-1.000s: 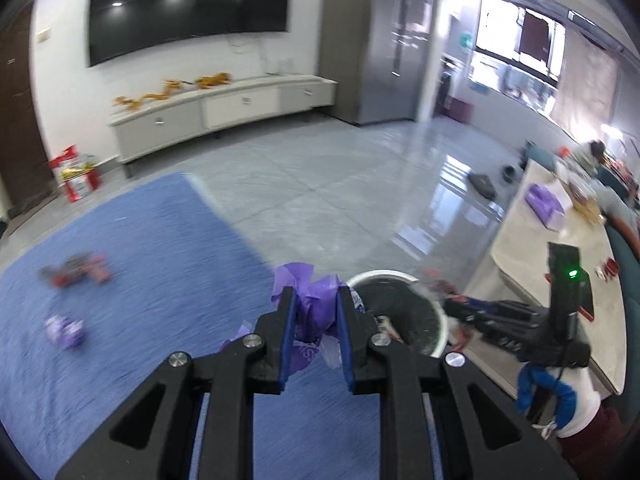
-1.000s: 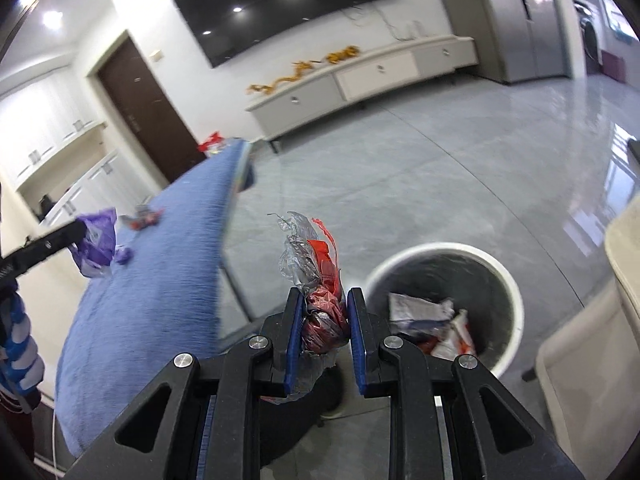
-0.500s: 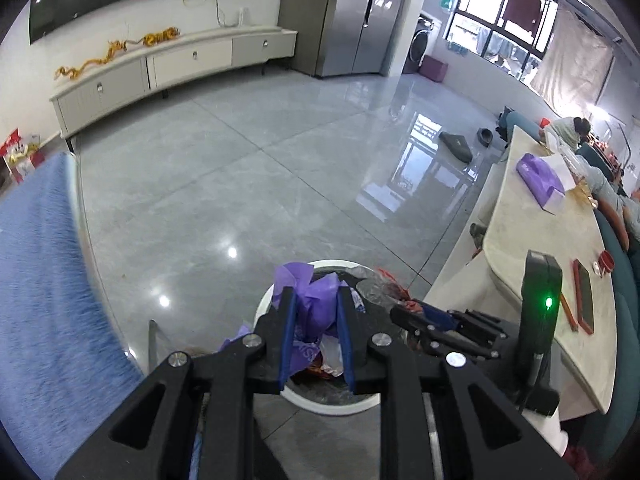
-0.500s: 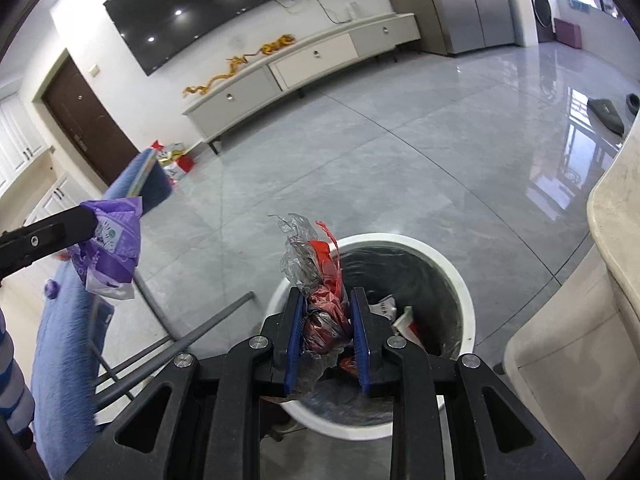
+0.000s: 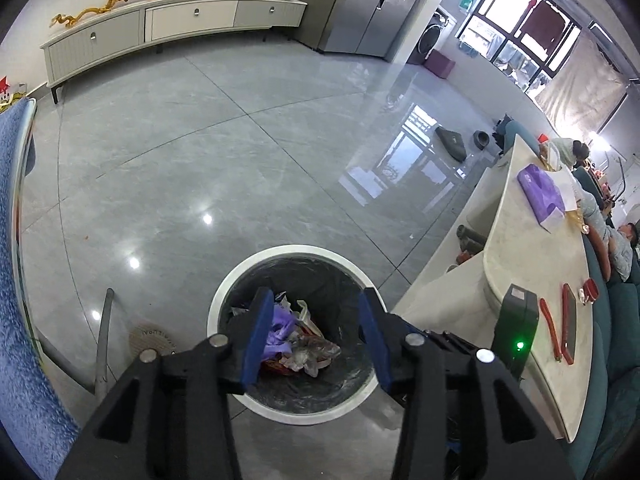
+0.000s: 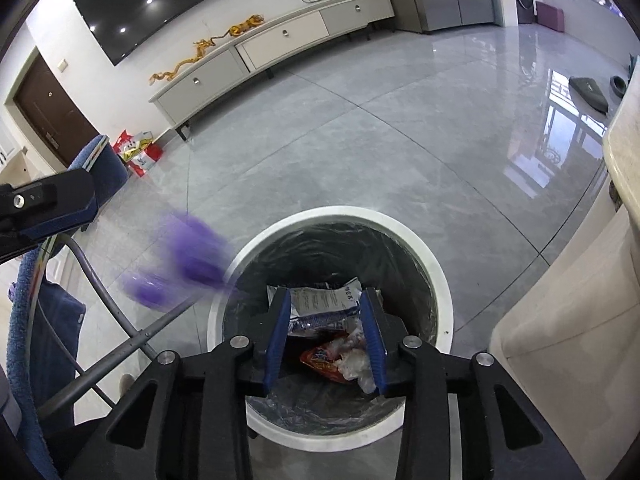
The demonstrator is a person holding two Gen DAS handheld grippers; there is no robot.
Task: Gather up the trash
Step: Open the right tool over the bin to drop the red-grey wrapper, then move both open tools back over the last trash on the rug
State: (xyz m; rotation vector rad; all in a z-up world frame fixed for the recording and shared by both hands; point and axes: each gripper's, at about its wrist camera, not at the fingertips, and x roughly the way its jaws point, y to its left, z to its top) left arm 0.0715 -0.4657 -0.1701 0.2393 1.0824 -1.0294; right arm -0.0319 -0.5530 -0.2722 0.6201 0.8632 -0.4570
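A round white-rimmed trash bin [image 5: 240, 280] with a black liner stands on the grey floor and also shows in the right wrist view [image 6: 438, 276]. My left gripper [image 5: 316, 332] is open and empty above it. A purple wrapper [image 5: 278, 330] lies among wrappers in the bin. In the right wrist view the purple wrapper [image 6: 192, 256] is a blur in the air beside the bin's left rim. My right gripper [image 6: 326, 334] is open and empty over the bin. A red wrapper [image 6: 326, 360] lies inside below it.
A blue cloth-covered table [image 5: 16, 320] with metal legs [image 6: 120, 348] stands left of the bin. A pale marble counter [image 5: 536, 280] with a purple pack and small items stands to the right. A white TV cabinet [image 6: 280, 44] lines the far wall.
Both grippers moved from the blue table to over the bin and opened. The purple wrapper and the red wrapper left the jaws and dropped toward the bin.
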